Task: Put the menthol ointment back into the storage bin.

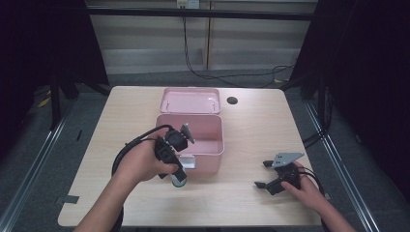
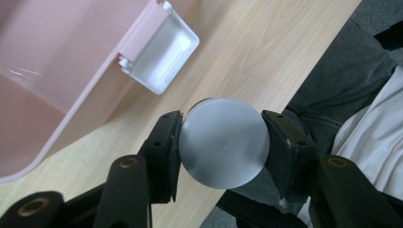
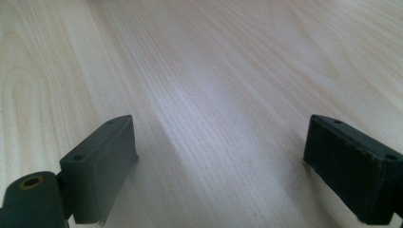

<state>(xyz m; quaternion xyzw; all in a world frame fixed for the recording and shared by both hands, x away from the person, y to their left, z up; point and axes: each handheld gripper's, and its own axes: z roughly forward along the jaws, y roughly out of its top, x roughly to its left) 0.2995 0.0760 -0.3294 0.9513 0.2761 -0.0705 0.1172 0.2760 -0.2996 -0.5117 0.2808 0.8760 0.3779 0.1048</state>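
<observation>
Worktop [image 1: 251,193] carries the open pink box [image 1: 212,145], left gripper [image 2: 223,142] clamped on a grey round-capped bottle [image 2: 223,147] just off the box's front latch, right gripper [image 3: 218,166] wide, nothing between jaws.

Small round container [image 2: 223,142], pale grey on the flat face turned toward the left gripper view, with a darker greenish edge peeking out behind the top. Smooth, matte, circular (a faint dot at the centre of the face). Pinched on 2 opposite sides of its rim, lifted clear of the table. Seen in the high view [image 1: 179,181] just in front of the open pink box [image 1: 212,154], near that box's white front latch [image 2: 161,57]. Too small there to tell whether upright or tilted.
</observation>
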